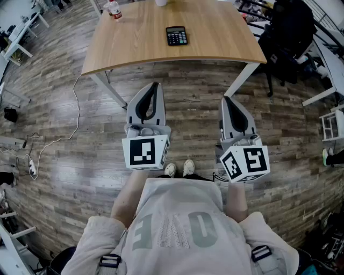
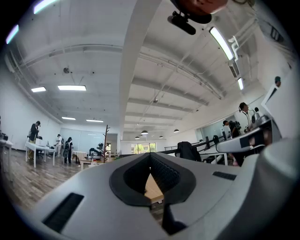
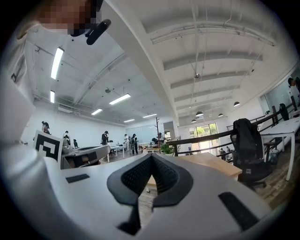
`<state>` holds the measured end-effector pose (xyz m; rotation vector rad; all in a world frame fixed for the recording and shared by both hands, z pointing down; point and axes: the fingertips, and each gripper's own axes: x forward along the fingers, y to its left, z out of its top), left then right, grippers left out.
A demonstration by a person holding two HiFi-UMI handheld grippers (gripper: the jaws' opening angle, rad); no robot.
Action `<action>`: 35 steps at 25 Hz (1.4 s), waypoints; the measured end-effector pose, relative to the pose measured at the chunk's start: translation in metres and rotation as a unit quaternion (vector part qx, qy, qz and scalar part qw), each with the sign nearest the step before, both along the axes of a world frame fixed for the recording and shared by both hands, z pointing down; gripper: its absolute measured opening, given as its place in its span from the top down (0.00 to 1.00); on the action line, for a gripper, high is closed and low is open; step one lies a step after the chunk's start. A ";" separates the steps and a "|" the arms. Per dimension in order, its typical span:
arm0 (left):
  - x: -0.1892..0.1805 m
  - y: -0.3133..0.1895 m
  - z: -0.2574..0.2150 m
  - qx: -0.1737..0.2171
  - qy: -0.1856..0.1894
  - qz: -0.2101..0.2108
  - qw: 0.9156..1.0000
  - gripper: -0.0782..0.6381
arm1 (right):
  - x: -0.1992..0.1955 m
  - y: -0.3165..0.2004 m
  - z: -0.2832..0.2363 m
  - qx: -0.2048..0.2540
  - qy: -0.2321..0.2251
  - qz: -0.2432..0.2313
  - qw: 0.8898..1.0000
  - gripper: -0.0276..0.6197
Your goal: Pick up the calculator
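The black calculator (image 1: pixel 177 36) lies flat on the wooden table (image 1: pixel 215 43), near the middle. Both grippers hover over the floor in front of the table, well short of the calculator. My left gripper (image 1: pixel 155 86) points toward the table's front edge, its jaws closed together with nothing between them. My right gripper (image 1: pixel 226 100) sits to its right, also shut and empty. In the left gripper view the closed jaw tips (image 2: pixel 150 154) meet, with a strip of the table top (image 2: pixel 153 188) visible past them. In the right gripper view the shut tips (image 3: pixel 151 156) face the table (image 3: pixel 211 162).
A red-capped bottle (image 1: pixel 114 11) and a white cup (image 1: pixel 161 2) stand at the table's far side. A black office chair (image 1: pixel 290 37) draped with clothing stands to the right of the table. A white cable (image 1: pixel 75 118) and a power strip (image 1: pixel 31 167) lie on the floor at left.
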<state>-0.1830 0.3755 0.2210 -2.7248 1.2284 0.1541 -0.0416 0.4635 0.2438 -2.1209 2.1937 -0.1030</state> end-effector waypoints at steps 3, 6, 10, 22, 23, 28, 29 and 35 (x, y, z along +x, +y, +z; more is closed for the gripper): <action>-0.002 -0.004 0.005 0.013 -0.001 -0.015 1.000 0.88 | 0.007 -0.006 0.004 0.001 0.001 -0.001 1.000 0.93; -0.005 -0.005 0.011 0.001 0.012 -0.029 0.999 0.88 | 0.008 -0.010 0.010 -0.001 0.009 -0.011 1.000 0.93; 0.000 -0.005 0.014 -0.012 0.028 -0.046 0.998 0.88 | 0.011 -0.009 0.018 -0.006 -0.003 -0.024 1.000 0.93; 0.036 -0.014 0.007 0.027 0.035 -0.043 0.998 0.88 | 0.055 -0.014 0.040 -0.023 0.049 -0.056 0.997 0.93; 0.040 -0.017 0.009 0.028 0.034 -0.043 0.998 0.88 | 0.058 -0.015 0.041 -0.022 0.050 -0.061 0.997 0.93; 0.052 -0.038 0.016 0.039 0.026 -0.044 0.998 0.88 | 0.070 -0.025 0.048 -0.023 0.068 -0.070 0.995 0.93; 0.054 -0.045 0.018 0.045 0.022 -0.045 0.998 0.88 | 0.074 -0.030 0.052 -0.024 0.072 -0.067 0.995 0.93; 0.051 -0.109 0.030 0.031 0.043 -0.070 0.996 0.88 | 0.092 -0.083 0.083 -0.053 0.056 -0.051 0.996 0.93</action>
